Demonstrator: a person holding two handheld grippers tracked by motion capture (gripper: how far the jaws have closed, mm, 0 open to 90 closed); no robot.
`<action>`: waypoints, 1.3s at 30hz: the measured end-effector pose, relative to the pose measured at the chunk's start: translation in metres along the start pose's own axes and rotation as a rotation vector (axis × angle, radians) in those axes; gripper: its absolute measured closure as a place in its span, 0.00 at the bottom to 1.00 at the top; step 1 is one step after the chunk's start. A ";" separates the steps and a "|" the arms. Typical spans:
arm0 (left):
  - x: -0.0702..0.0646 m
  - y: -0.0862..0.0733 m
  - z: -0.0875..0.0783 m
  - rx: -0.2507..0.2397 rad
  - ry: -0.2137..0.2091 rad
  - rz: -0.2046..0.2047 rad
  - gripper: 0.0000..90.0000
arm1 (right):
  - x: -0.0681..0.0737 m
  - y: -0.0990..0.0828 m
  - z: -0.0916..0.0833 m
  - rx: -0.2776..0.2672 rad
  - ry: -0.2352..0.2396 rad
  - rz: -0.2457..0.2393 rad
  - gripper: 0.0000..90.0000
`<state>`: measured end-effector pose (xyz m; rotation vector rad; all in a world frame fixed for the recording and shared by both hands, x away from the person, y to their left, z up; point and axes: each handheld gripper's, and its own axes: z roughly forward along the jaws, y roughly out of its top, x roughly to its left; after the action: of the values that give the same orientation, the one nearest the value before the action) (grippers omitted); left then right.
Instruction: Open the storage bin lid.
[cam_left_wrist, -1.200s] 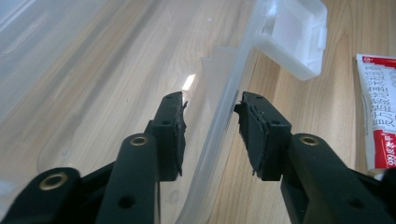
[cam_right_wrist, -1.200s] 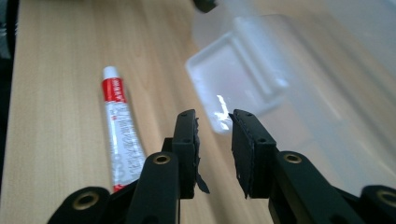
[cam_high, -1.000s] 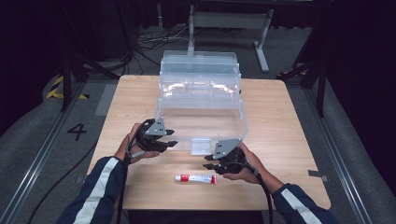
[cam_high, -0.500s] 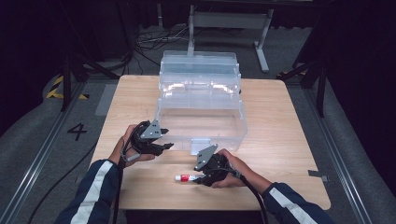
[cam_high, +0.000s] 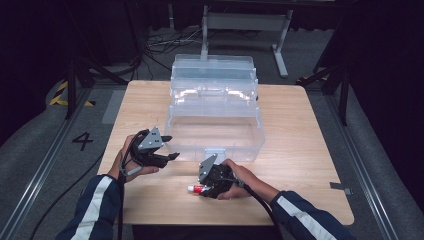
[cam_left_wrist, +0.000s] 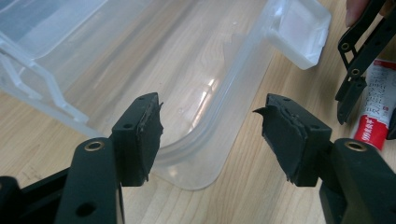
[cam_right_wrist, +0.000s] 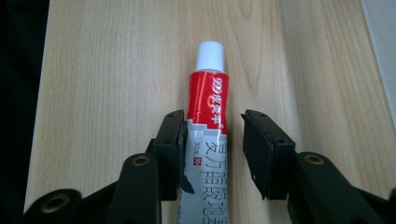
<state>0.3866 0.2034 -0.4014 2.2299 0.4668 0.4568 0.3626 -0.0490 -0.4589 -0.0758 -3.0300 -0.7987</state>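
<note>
Right claw (cam_right_wrist: 211, 154) is down over the tube (cam_right_wrist: 205, 135), jaws apart with the tube lying lengthwise between them. One pad looks to touch the tube's side, the other stands clear of it, so no grip yet. These jaws have just been closing a bit. The tube lies flat on the counter (cam_high: 300, 130) at the near edge, just in front of the box (cam_high: 215, 120), white cap pointing left in the high view.

Left claw (cam_left_wrist: 212, 135) hangs open and empty over the box's near left corner; its jaws have just been opening, nothing between them.

Step in hand, as I read it: pick up the tube. To do it well, centre the claw so both pads meet the tube's sides together, grip behind the red band on the fuller part of the body, squeeze gently, and lift straight up. Too hard a squeeze could dent it or push paste toward the cap.

Materials: tube is soft, glossy, flattened round, red at the cap end, silver-grey with print at the tail, small white screw cap. Box is clear hard plastic, open, with rounded corners, a white latch (cam_left_wrist: 299, 30) at the near wall and tiered trays behind. Counter is pale wood grain, smooth. Pads are black rubber, worn and ragged at the edges.
</note>
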 end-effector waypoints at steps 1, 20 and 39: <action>0.000 -0.001 -0.003 -0.003 0.009 -0.002 0.42 | 0.000 0.002 0.000 0.004 0.002 -0.002 0.71; -0.002 -0.042 -0.013 0.103 0.061 -0.072 0.31 | 0.001 -0.001 -0.004 0.010 -0.017 -0.003 0.79; -0.007 -0.089 0.007 0.215 0.010 -0.154 0.25 | -0.003 -0.014 -0.033 -0.047 -0.052 0.003 0.79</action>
<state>0.3678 0.2504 -0.4747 2.3753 0.7171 0.3505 0.3647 -0.0771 -0.4371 -0.1033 -3.0592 -0.8812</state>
